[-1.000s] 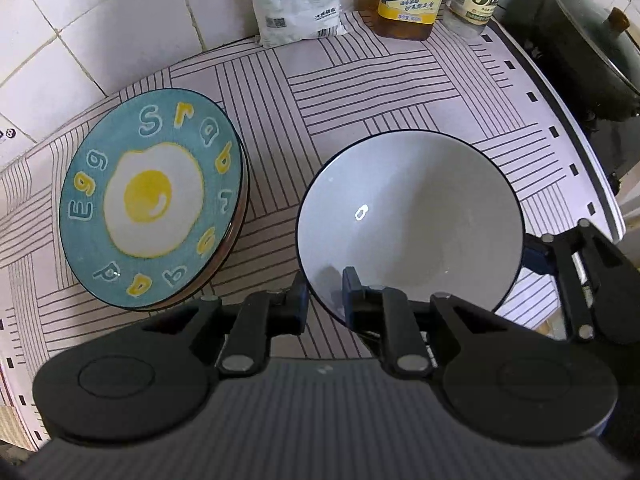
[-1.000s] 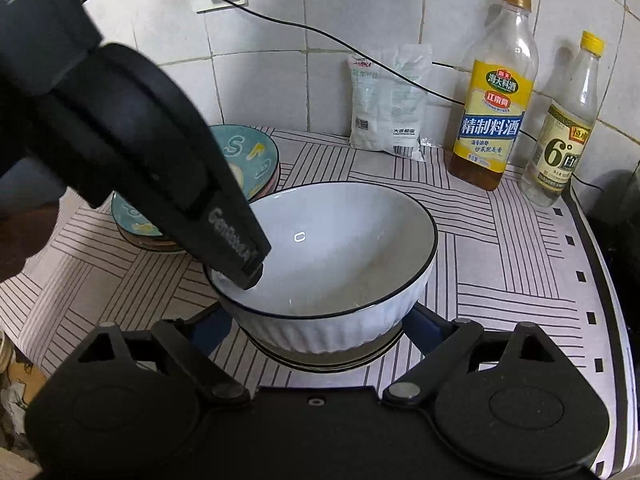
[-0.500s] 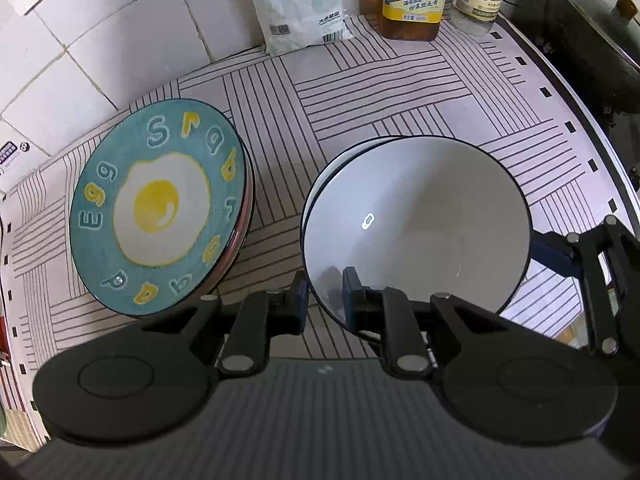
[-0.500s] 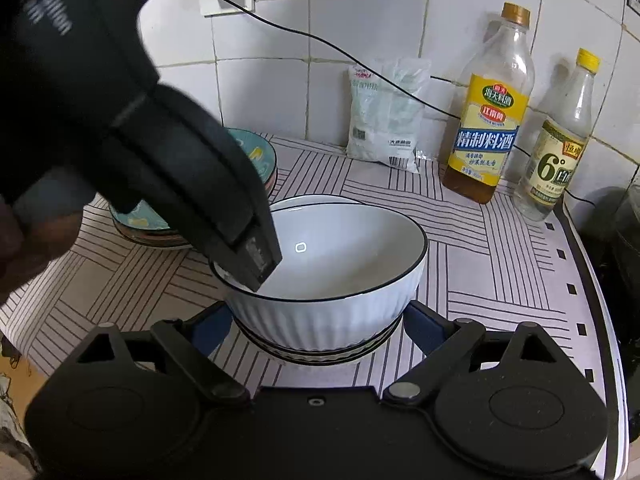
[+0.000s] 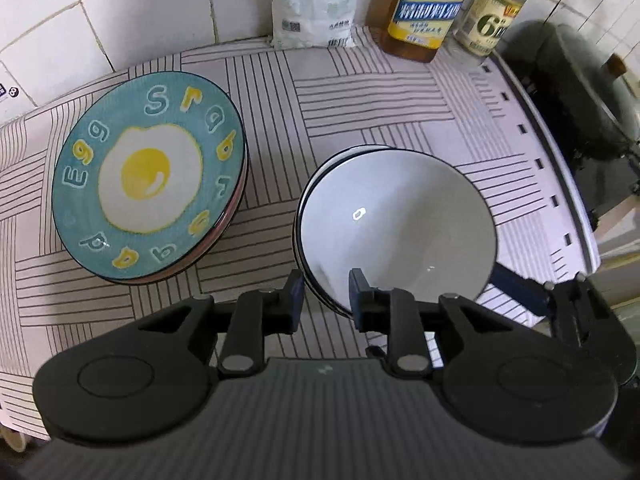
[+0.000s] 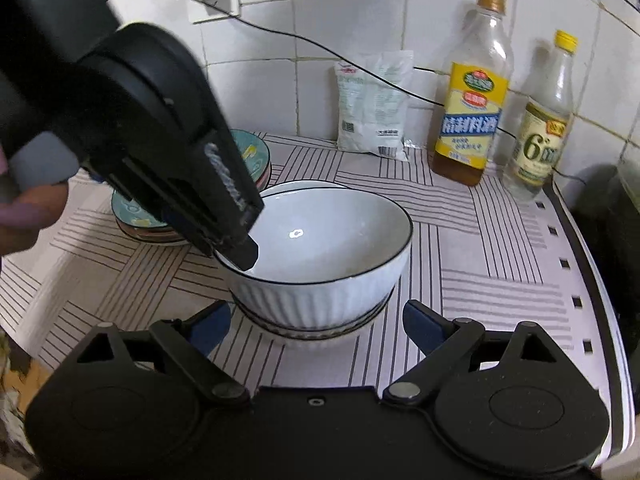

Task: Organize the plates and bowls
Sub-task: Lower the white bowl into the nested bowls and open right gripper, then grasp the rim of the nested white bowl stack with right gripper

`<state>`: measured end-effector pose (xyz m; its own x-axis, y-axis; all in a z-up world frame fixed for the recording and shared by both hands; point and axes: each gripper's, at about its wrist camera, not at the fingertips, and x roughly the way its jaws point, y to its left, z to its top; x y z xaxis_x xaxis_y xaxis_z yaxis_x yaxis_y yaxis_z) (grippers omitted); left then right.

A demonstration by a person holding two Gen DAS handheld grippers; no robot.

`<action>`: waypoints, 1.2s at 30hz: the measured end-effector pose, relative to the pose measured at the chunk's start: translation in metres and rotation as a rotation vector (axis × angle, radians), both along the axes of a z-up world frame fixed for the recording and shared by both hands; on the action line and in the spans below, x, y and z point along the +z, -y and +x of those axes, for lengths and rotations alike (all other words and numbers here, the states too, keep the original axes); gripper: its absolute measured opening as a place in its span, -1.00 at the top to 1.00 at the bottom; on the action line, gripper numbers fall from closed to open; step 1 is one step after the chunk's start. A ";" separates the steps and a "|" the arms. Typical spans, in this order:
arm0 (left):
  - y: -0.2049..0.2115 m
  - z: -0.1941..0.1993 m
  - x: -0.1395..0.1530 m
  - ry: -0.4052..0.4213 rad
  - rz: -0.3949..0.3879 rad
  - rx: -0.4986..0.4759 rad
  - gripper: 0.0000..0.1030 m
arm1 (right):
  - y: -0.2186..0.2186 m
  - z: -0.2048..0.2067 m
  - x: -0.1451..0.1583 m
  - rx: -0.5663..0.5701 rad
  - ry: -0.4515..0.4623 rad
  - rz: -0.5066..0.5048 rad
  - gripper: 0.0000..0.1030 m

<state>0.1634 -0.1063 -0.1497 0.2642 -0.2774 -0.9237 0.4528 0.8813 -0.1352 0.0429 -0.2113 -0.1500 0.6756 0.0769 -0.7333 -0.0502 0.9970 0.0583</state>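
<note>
White bowl sits nested in a second bowl of the same kind; only the lower one's dark-edged rim shows behind and under it. The stack is on the striped counter mat, just right of the plate stack topped by the egg plate.

Left gripper straddles the near rim of the top bowl, one finger outside the wall, the other inside. Jaws are opening, with a visible gap on the outer side, so the pads look to be off the rim: a release, not a grip. Rim pinch makes sense here since a bowl wall is the only thin edge these fingers can close on.

Right gripper hangs low in front of the bowl stack, jaws spread wide to either side of the base, touching nothing. Likely there as a guard or steadier during nesting.

Plates already piled, bowls nested, each kind in its own stack. Judgement: bowl placement is done bar the release. The top bowl looks slightly off-centre in the lower one, so lifting the inner finger straight out should avoid dragging it.

Bottles and bag at the wall are well clear.
</note>
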 end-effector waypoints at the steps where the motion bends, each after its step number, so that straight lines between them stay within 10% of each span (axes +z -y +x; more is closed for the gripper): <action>1: -0.003 -0.002 0.003 0.006 -0.012 0.002 0.52 | 0.000 -0.003 0.002 -0.007 0.002 0.013 -0.85; 17: -0.042 -0.045 0.030 0.067 -0.062 -0.015 0.39 | -0.014 -0.055 0.038 -0.024 0.084 -0.031 -0.85; 36: -0.081 -0.065 0.002 0.080 -0.297 -0.005 0.21 | 0.003 -0.074 -0.011 -0.008 0.077 0.022 -0.85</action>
<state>0.0985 -0.0257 -0.1474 0.3312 -0.5338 -0.7780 0.4763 0.8064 -0.3505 -0.0313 -0.2143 -0.1613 0.7309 0.0863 -0.6770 -0.0471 0.9960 0.0762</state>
